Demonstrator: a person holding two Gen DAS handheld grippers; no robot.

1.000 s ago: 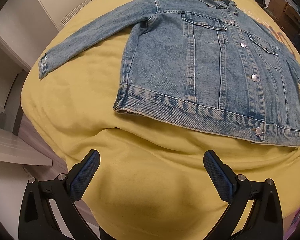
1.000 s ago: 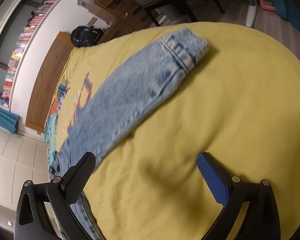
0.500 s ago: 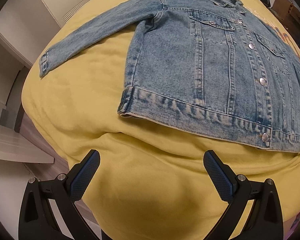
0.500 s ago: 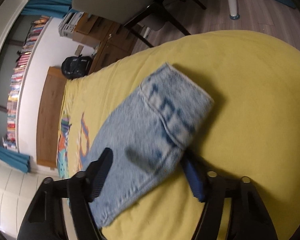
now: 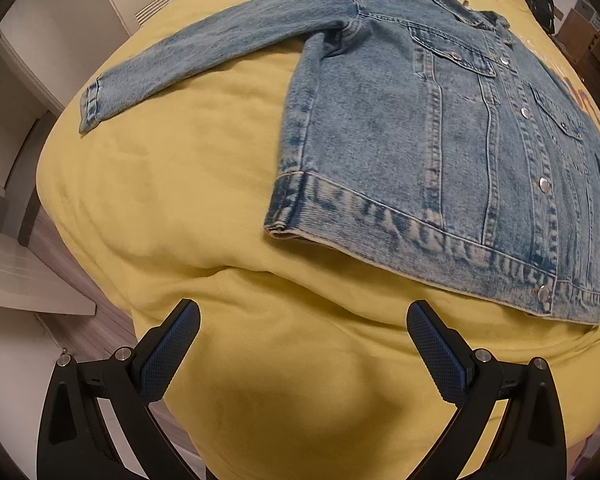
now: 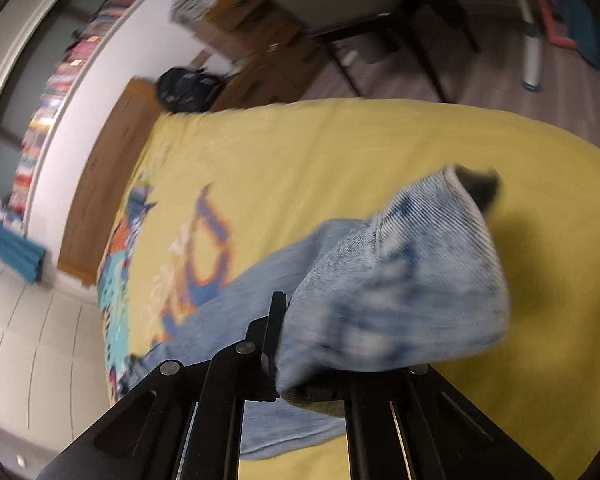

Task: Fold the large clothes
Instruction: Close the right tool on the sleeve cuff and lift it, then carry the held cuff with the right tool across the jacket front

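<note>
A faded blue denim jacket (image 5: 440, 140) lies on a yellow bed (image 5: 220, 208); right gripper (image 6: 296, 344) fingers pinch its thick, stiff-looking cuff (image 6: 412, 280), left gripper (image 5: 300, 344) fingers spread, empty.

— How's my left gripper (image 5: 303, 350)?

— Jaws spread wide, nothing between them, angled steeply downward.

— And my right gripper (image 6: 284, 344)?

— Clamped tight on the sleeve cuff (image 6: 400, 280), pointing moderately downward; the view is blurred, so the pads stay hidden behind denim.
</note>
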